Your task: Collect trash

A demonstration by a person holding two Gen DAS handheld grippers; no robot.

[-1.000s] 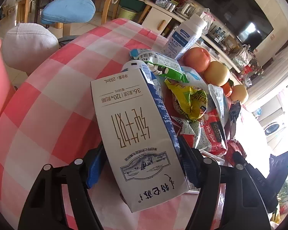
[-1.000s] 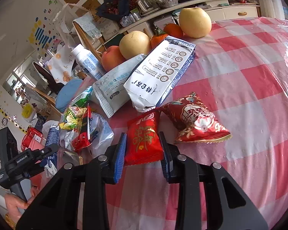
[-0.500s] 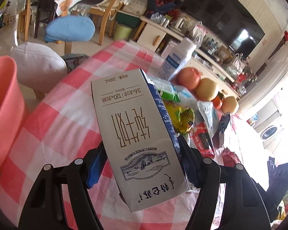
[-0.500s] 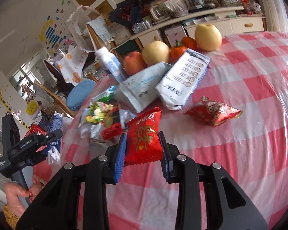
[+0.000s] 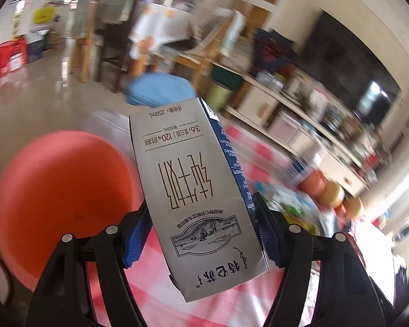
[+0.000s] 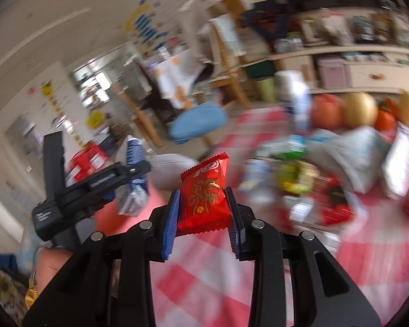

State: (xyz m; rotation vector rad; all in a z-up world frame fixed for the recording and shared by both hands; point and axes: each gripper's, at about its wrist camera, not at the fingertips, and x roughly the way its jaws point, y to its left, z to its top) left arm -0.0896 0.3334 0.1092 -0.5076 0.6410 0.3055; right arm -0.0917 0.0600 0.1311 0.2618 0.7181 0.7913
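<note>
The left gripper (image 5: 201, 234) is clamping a grey milk carton (image 5: 193, 199) above an orange bin (image 5: 60, 190), seen only in its own view. The right gripper (image 6: 203, 215) is pinching a red snack packet (image 6: 205, 194) over the checked tablecloth (image 6: 368, 259); its view alone is showing the person's hand (image 6: 51, 264).

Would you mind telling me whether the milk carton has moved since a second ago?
Yes. The milk carton, held in the left gripper, has swung off the checked table towards the pink bin.
</note>
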